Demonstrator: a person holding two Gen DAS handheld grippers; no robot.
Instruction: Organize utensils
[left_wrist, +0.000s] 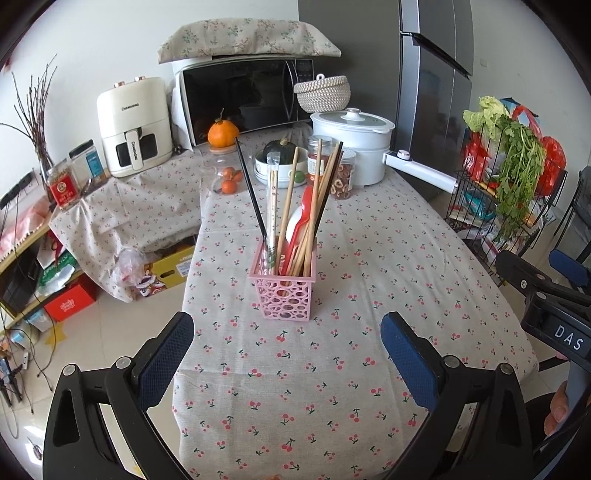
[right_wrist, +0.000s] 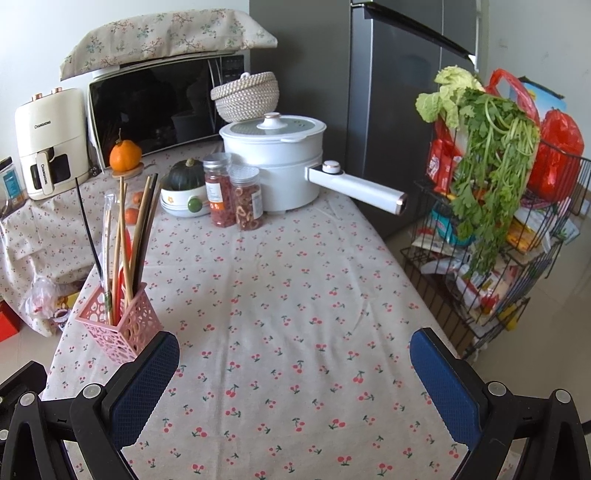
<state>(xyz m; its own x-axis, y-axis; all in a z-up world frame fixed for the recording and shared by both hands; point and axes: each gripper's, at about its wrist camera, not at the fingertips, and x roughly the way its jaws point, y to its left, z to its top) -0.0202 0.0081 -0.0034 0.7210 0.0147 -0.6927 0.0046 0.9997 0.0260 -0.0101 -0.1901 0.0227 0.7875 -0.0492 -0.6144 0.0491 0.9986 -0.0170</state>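
Chopsticks (left_wrist: 295, 206) stand upright in the pink basket (left_wrist: 286, 291) straight ahead of the wide, empty left tongs (left_wrist: 288, 354), while from the right tongs (right_wrist: 295, 373), also wide and empty, it sits off leftward on the tabletop (right_wrist: 295, 295), so left looks nearer.

You saw a matt woven cloth (left_wrist: 369, 266) printed with cherries over the table, creased in soft folds. The pink holder (left_wrist: 283, 291) looked like pierced plastic with a dull sheen; the chopsticks (left_wrist: 291, 206) in it were bare pale wood, one black stick (left_wrist: 251, 192) glossy. The microwave door (left_wrist: 240, 99) was dark and mirror-shiny, the white pot (right_wrist: 277, 162) smooth and satin, the small basket (right_wrist: 247, 96) rough wicker. Your gripper pads (right_wrist: 144, 387) showed blue, finely textured rubber.
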